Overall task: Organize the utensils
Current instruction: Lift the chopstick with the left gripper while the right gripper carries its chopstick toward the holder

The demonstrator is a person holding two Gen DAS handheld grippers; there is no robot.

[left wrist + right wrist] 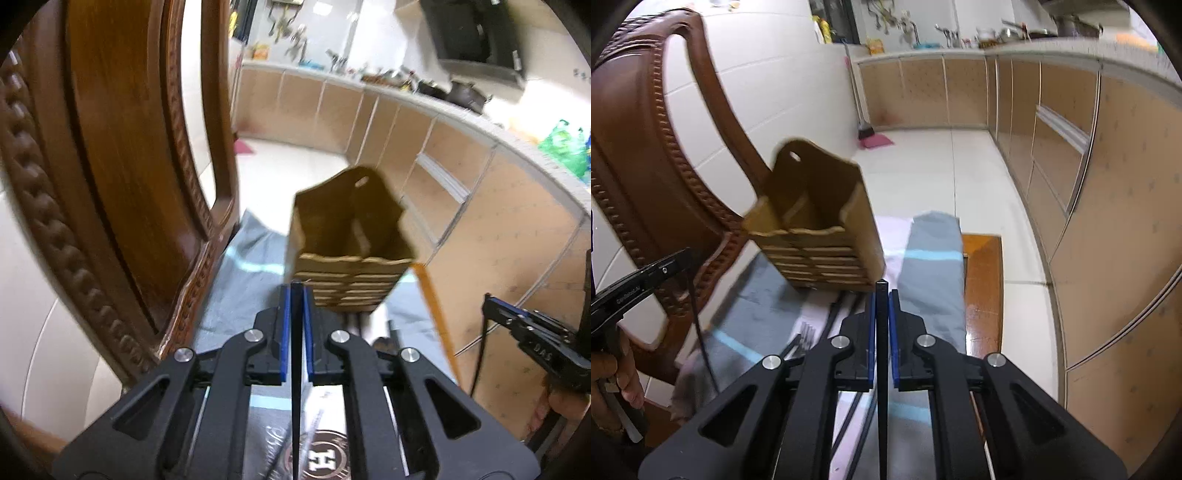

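Observation:
A slatted wooden utensil holder (351, 236) (820, 229) with two compartments stands on the cloth-covered table, just beyond both grippers. My left gripper (295, 295) is shut on a thin black utensil (296, 387) that runs back between its blue pads. My right gripper (881, 295) is shut the same way on another thin black utensil (882, 387). Each gripper also shows at the edge of the other's view: the right gripper (491, 306) and the left gripper (687, 254), each with a thin dark piece hanging below. Dark forks (807, 334) and long black utensils (846, 302) lie on the cloth below.
A carved wooden chair (122, 166) (646, 155) stands close on the left of the table. A grey cloth (934, 266) covers the brown tabletop (982, 258). A printed box (325, 458) lies under the left gripper. Kitchen cabinets (1089, 184) line the right side, across white floor.

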